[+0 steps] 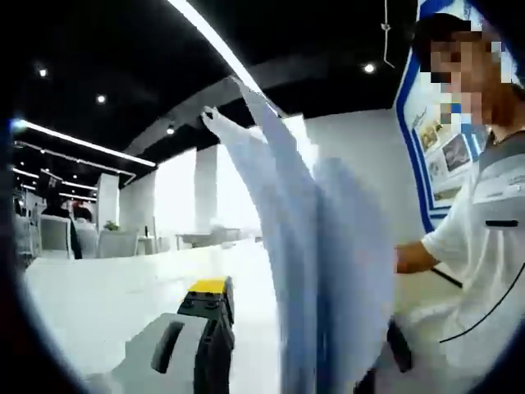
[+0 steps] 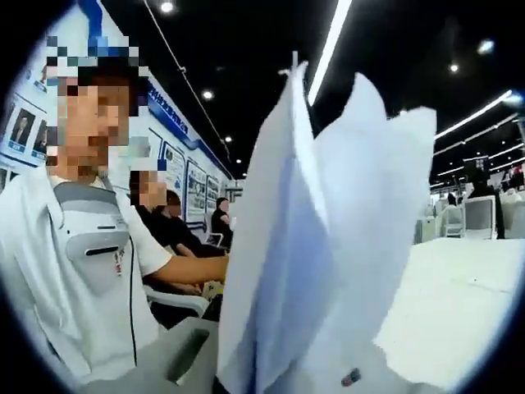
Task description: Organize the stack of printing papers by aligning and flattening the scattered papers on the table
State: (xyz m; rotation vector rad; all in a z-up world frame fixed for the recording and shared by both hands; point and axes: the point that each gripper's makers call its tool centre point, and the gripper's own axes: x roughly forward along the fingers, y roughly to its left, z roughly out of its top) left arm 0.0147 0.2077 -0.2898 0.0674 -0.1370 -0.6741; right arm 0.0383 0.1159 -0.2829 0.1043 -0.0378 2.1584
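Left gripper view: a sheaf of white papers (image 1: 328, 246) stands upright, edge-on to the camera, its base running out of frame at the bottom. The upper corners fan apart and do not line up; one sheet rises to a point near the ceiling light strip (image 1: 213, 37). The left tongs (image 1: 287, 361) come up from the bottom: one grey jaw with a black and yellow tip sits just left of the sheaf, a dark jaw shows just right of it, so the paper stands between them. Clamped on the papers, as far as the jaws show. The white tabletop (image 1: 98, 295) spreads out to the left behind. At right, a person in a white shirt (image 1: 484, 246) reaches a forearm toward the sheaf.

Right gripper view: the same papers (image 2: 328, 246) stand tall across the middle, tops splayed into several uneven peaks, the lower edge dropping out of frame. The right tongs are covered by the sheets at the bottom; a grey part of the gripper body lies low at left. Cannot tell whether these tongs are apart or together. The tabletop (image 2: 459, 304) lies at right. The white-shirted person (image 2: 74, 263) sits at left, with seated people (image 2: 176, 226) behind. Chairs (image 2: 480, 215) stand beyond the tabletop.
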